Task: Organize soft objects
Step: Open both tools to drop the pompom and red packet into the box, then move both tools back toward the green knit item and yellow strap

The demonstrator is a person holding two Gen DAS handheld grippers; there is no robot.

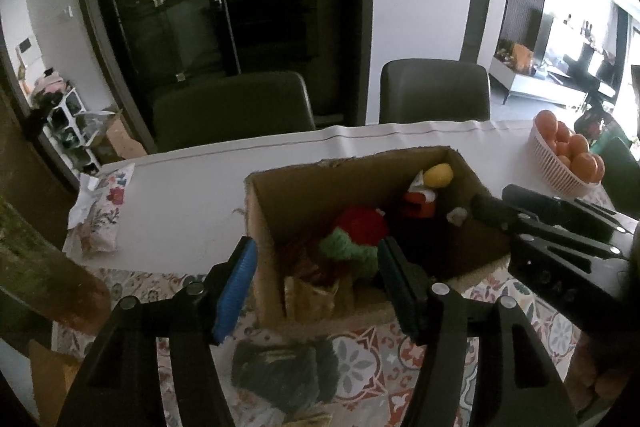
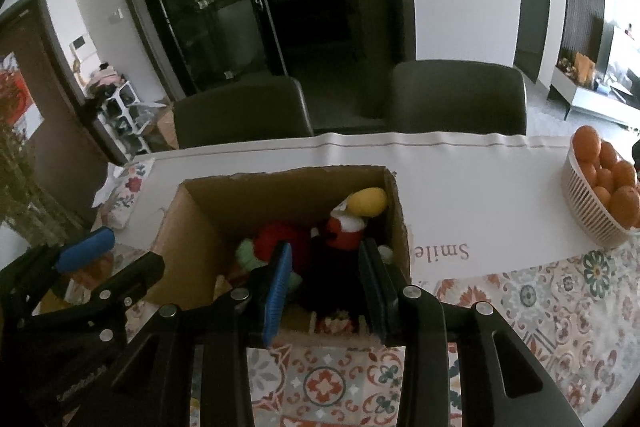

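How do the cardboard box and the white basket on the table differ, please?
The cardboard box is brown, straight-sided and solid-walled, while the white basket is rounded with slotted walls. The box holds soft toys, among them a red one and one with a yellow top; the basket is heaped with oranges. The box sits near both grippers; the basket sits far off to the right. Both are open-topped and rest on the table.

Left gripper and right gripper: black angular linkages with silver screw heads; each bore one ribbed blue pad and one darker pad.
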